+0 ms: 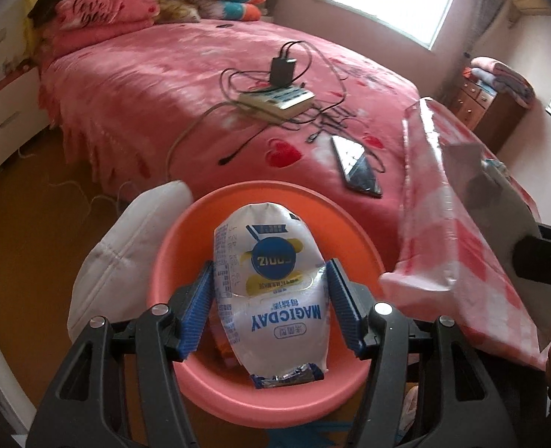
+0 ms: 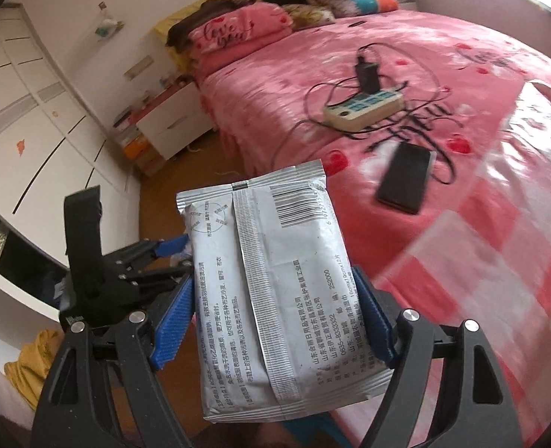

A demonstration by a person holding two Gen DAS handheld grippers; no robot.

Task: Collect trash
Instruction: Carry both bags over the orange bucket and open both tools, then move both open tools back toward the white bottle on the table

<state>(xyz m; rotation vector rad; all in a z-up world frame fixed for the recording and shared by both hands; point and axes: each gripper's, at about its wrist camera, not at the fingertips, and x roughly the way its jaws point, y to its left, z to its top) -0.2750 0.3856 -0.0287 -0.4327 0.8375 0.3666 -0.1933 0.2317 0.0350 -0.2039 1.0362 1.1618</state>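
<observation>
Gripping a white snack bag [image 1: 271, 287] over a pink basin [image 1: 264, 399], the left gripper [image 1: 271, 295]; right gripper [image 2: 275, 317] clamps a wipes pack [image 2: 271, 291] near the bed [image 2: 406, 74]

White MAGICDAY packet [image 1: 271, 291] upright over pink basin [image 1: 260, 403]; silver barcoded packet [image 2: 275, 291] held aloft

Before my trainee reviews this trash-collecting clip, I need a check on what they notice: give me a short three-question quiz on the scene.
1. True or false: the left gripper grips a white snack bag above the pink basin.
2. What does the right gripper hold? A) phone B) silver packet C) pillow
3. Fill in: the black charger is plugged into the ____ on the bed.

Key: 1 true; 2 B; 3 power strip.
</observation>
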